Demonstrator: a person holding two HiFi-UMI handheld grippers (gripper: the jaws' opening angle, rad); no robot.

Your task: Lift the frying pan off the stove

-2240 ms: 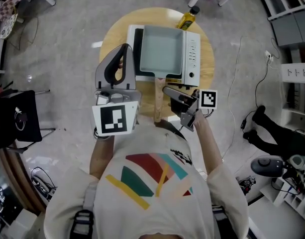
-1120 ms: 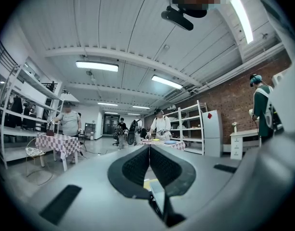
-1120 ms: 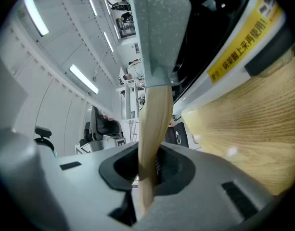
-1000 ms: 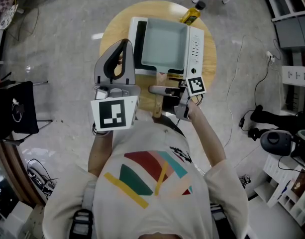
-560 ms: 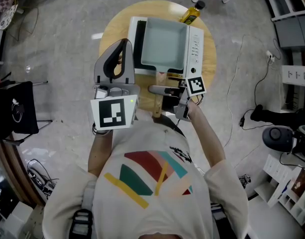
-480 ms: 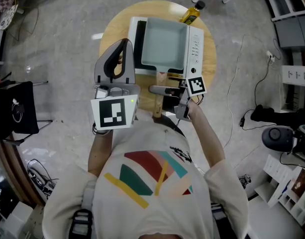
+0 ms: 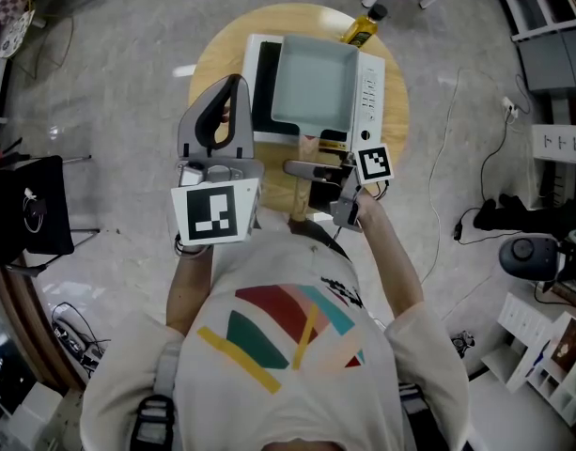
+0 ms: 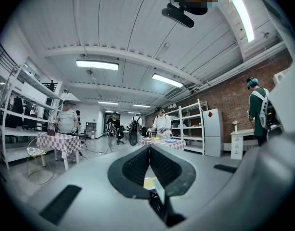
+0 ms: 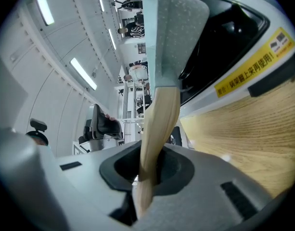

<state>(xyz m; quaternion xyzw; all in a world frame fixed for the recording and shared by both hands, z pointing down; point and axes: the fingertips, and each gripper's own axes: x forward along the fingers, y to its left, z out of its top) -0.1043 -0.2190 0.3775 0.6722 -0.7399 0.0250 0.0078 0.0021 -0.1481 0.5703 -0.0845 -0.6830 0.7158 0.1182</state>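
two seconds back the right gripper (image 7: 297,169) hung clear of the wooden handle (image 9: 159,114); now its jaws clamp it, nearly closed. the frying pan (image 7: 311,87) sits on the stove (image 7: 370,92), ready for lifting. the left gripper (image 8: 149,153) waits aside, jaws together, empty.

**Lighting and picture quality in the three views**

Head view: bright, even light from overhead, with short, soft shadows. A small white reflection (image 7: 183,69) shows on the floor (image 7: 109,83) beside the desk (image 7: 208,59), and straight lines bow toward the frame edges. Left and right gripper views: circular fisheye pictures with black corners and strong curvature at the rim. Ceiling strip lights (image 8: 96,65) burn out to plain white. In the right gripper view the frying pan handle (image 9: 154,124) goes soft where it nears the lens.
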